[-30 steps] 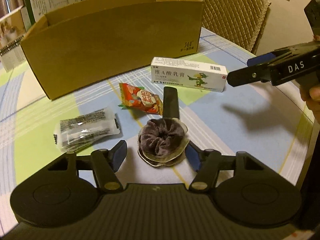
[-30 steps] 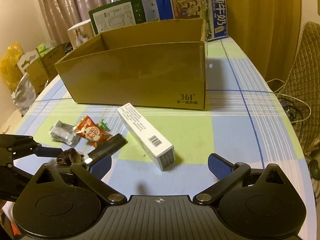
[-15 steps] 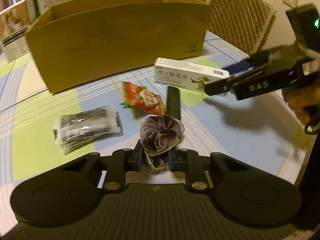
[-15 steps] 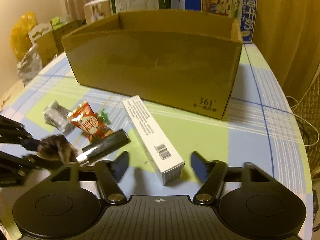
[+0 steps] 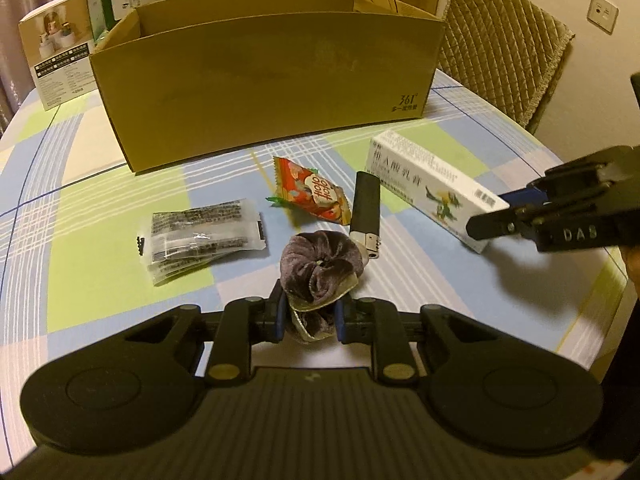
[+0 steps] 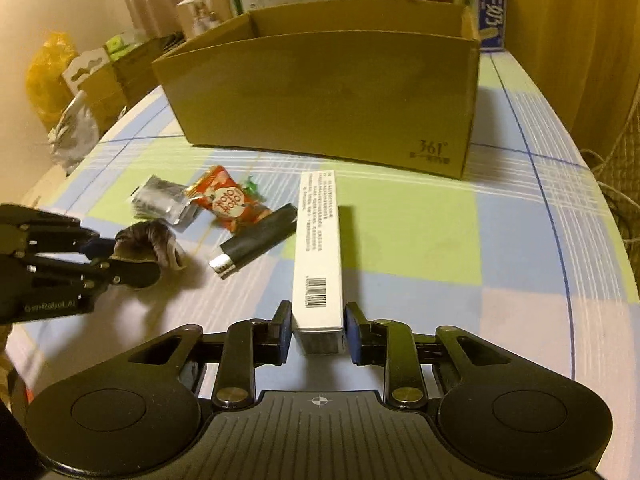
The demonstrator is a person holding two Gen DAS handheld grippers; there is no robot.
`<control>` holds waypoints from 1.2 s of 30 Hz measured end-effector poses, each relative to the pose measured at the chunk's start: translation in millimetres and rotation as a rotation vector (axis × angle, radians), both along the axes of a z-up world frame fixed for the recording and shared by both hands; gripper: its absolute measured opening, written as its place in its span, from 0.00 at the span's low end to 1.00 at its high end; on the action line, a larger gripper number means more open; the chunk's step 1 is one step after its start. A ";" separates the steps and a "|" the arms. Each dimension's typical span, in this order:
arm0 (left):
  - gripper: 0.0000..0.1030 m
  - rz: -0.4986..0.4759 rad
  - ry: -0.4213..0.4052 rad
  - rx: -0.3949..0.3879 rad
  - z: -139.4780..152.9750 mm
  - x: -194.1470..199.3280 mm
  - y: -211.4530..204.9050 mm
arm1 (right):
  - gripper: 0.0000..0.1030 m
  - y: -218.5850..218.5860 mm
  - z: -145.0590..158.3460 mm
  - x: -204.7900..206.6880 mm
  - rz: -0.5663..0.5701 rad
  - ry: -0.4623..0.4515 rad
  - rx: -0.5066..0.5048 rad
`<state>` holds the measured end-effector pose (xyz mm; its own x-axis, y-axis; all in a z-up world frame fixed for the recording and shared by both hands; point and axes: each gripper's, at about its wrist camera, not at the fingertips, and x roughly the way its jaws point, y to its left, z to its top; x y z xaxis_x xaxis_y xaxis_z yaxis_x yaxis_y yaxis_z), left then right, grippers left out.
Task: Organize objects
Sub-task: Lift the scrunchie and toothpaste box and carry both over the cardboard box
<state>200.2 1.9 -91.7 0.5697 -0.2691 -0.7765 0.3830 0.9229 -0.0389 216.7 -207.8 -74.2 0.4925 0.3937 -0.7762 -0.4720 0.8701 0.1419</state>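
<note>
The left hand-held gripper (image 5: 310,316) pinches the scrunchie (image 5: 320,266); the right hand-held gripper (image 6: 317,330) clamps the white carton (image 6: 318,248). Both should lift clear, then travel toward 12 o'clock into the cardboard box (image 6: 320,92).

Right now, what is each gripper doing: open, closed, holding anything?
Left gripper: closed on the dark velvet scrunchie.
Right gripper: closed on the end of the white ointment box.
</note>
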 end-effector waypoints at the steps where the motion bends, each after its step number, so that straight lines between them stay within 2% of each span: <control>1: 0.18 0.006 -0.004 -0.002 1.4 0.3 0.1 | 0.29 1.0 0.9 0.8 -0.004 -0.014 -0.008; 3: 0.18 0.018 -0.014 -0.007 3.5 0.8 1.5 | 0.38 2.7 0.8 5.9 -0.011 -0.027 -0.015; 9: 0.18 0.065 -0.009 -0.015 2.6 8.7 7.4 | 0.38 17.5 -3.2 27.5 0.000 -0.049 -0.037; 13: 0.18 0.076 -0.004 -0.017 1.4 12.9 7.0 | 0.38 36.8 -11.2 35.5 0.032 -0.056 -0.109; 15: 0.18 0.079 -0.003 -0.015 0.9 14.0 6.5 | 0.34 40.2 -13.2 36.0 0.038 -0.061 -0.132; 17: 0.18 0.080 -0.002 -0.013 1.2 15.3 5.8 | 0.23 43.5 -16.0 36.7 0.043 -0.060 -0.153; 20: 0.18 0.080 -0.003 -0.015 1.6 16.5 5.2 | 0.23 43.4 -15.3 35.5 0.037 -0.062 -0.165; 30: 0.18 0.079 -0.023 -0.013 17.3 12.7 -1.4 | 0.22 32.2 7.9 16.8 -0.015 -0.064 -0.081; 36: 0.18 0.085 -0.040 -0.014 29.0 6.5 -4.4 | 0.22 33.0 25.7 6.8 -0.025 -0.098 -0.041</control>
